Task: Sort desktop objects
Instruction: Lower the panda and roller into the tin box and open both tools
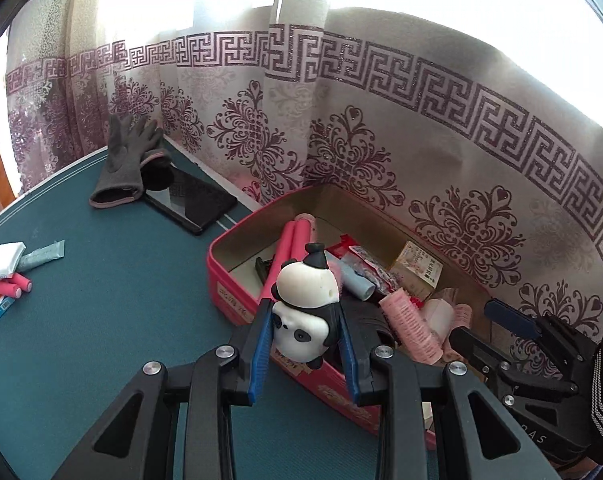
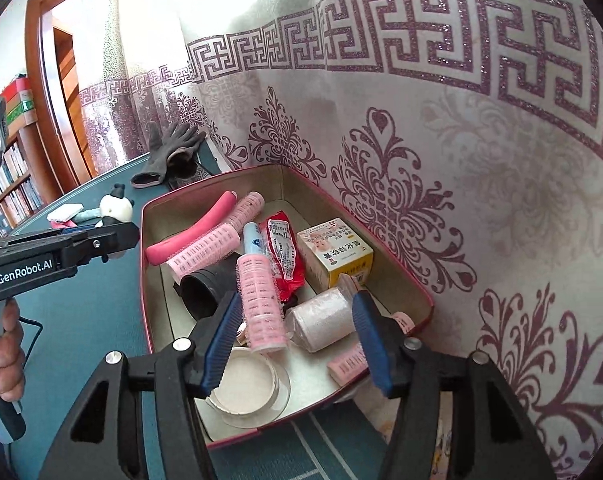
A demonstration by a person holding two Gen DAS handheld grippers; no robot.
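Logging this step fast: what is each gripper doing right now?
Left gripper: closed on the black-and-white panda figurine.
Right gripper: open, holding nothing, above the pink cardboard box.

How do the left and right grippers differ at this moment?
The left gripper is shut on the panda toy; the right gripper is open and holds nothing. The left is at the pink box's near wall; the right hangs over the items inside. Both have blue pads.

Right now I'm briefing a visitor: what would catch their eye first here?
The panda figurine clamped in the left tool, over the near edge of the pink box. Then the box's jumble of pink hair rollers under the open right tool, and the patterned curtain behind.
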